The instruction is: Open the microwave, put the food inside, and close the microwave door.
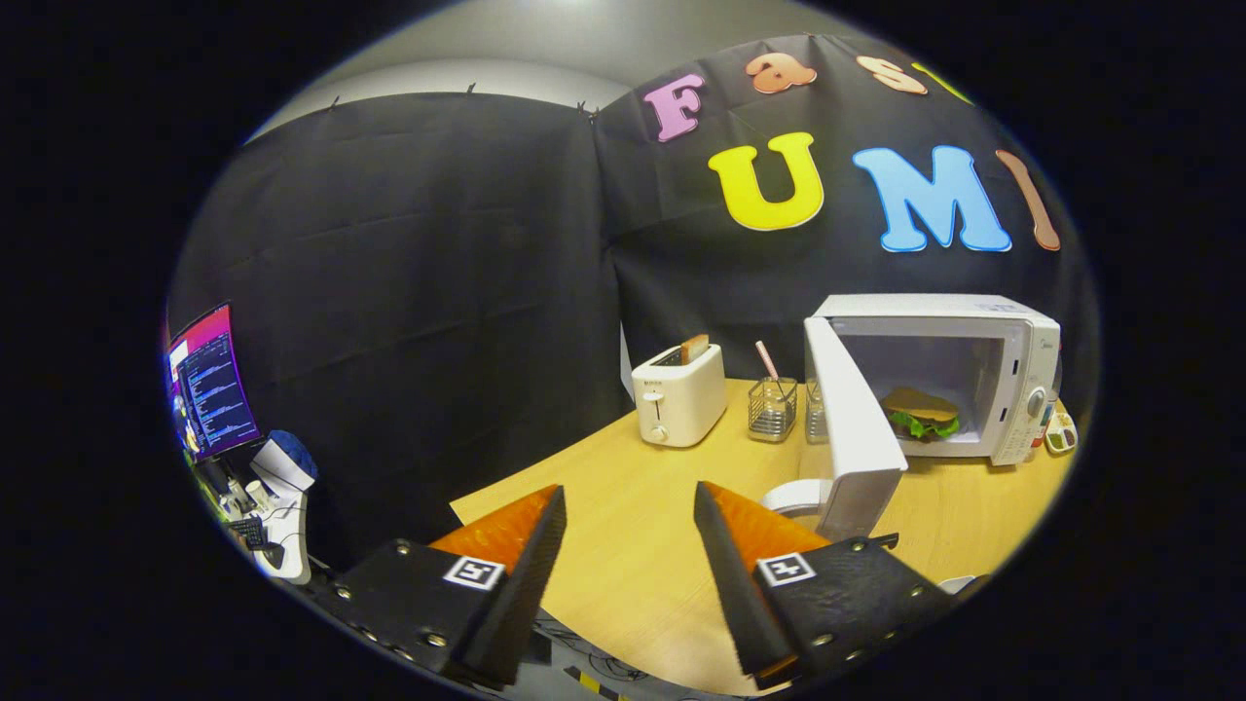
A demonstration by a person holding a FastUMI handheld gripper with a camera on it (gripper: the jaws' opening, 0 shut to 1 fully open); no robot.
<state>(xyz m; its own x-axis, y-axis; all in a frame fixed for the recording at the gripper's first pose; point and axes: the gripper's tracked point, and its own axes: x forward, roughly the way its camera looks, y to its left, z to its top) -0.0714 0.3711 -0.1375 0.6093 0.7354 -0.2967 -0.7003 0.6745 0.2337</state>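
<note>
A white microwave (1012, 336) stands at the far right of the wooden table (633, 545), its door (852, 428) swung wide open toward me. Inside its cavity lies the food (921, 412), a sandwich with green lettuce showing. My gripper (630, 506) is open above the table's near part, with bare table showing between its fingers. The open door's edge is just beyond the right finger (745, 545). A white plate (793, 497) shows partly behind that finger, below the door.
A white toaster (678, 394) with a slice of bread stands beyond the fingers at the back of the table. A wire holder (772, 407) with a pink stick sits between toaster and microwave door. A lit monitor (209, 380) and desk clutter lie off the table's left.
</note>
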